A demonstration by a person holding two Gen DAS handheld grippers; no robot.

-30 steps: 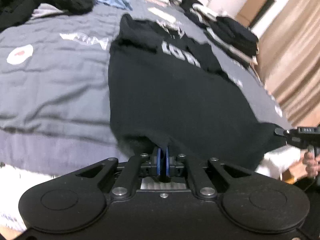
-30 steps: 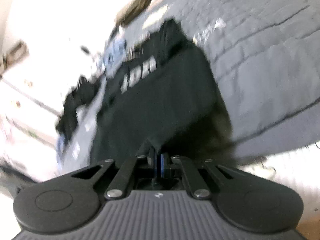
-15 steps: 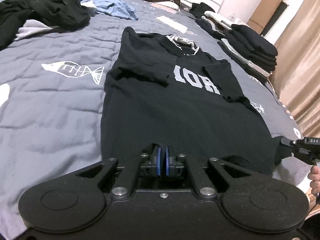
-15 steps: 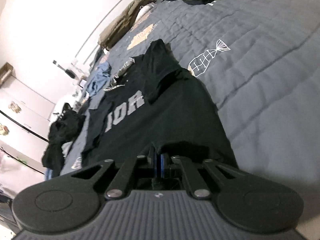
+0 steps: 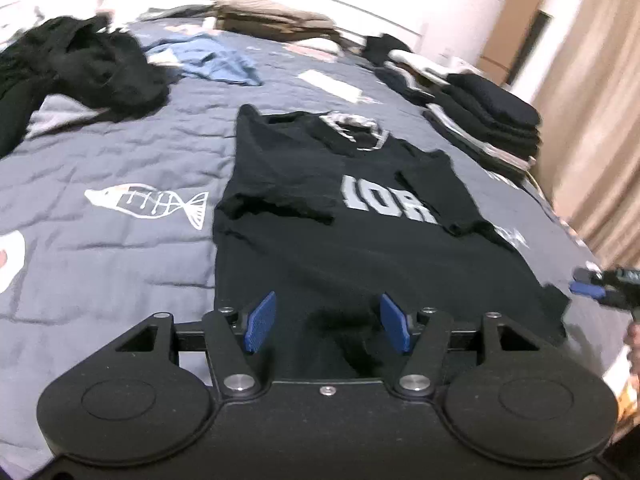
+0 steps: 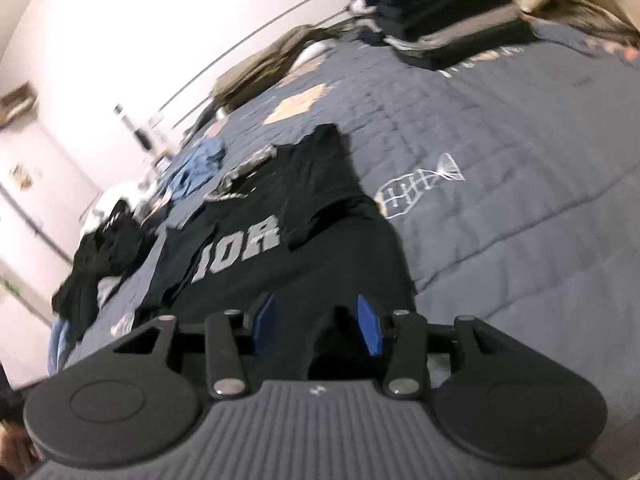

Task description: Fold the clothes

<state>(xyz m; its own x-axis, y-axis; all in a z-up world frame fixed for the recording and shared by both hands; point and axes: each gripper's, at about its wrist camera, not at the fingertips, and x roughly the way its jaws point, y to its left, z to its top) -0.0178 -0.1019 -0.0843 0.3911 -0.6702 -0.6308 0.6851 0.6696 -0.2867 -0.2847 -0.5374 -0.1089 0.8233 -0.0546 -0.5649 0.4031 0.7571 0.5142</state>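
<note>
1. A black T-shirt [image 5: 360,248] lies flat on a grey-blue quilted bedspread [image 5: 100,264], its collar toward the far end of the bed and its hem at the near edge. Grey block letters reading "IOR" show on its chest, and both sleeves are folded inward over the body.
2. The left gripper [image 5: 327,326] sits over the near hem on the shirt's left part. Its jaws are opening; the blue pads [image 5: 260,322] stand apart with a small raised fold of the hem lying loose between them, neither pad pressing on it.
3. The right gripper [image 6: 316,324] sits over the hem toward the shirt's right edge. Its jaws are opening too, the hem fabric bunched between the spread blue pads but not pinched.
4. In the left wrist view the right gripper appears at the far right, at the shirt's lower corner, with part of a hand [image 5: 633,336] below it.
5. A white fish-skeleton print [image 5: 148,204] marks the bedspread just beside the shirt.
6. Further out, a heap of black clothes [image 5: 80,68] and a crumpled blue garment [image 5: 212,62] lie near the far left.
7. A stack of folded dark clothes [image 5: 488,120] rests on the far right side, near beige curtains [image 5: 592,128].
</note>
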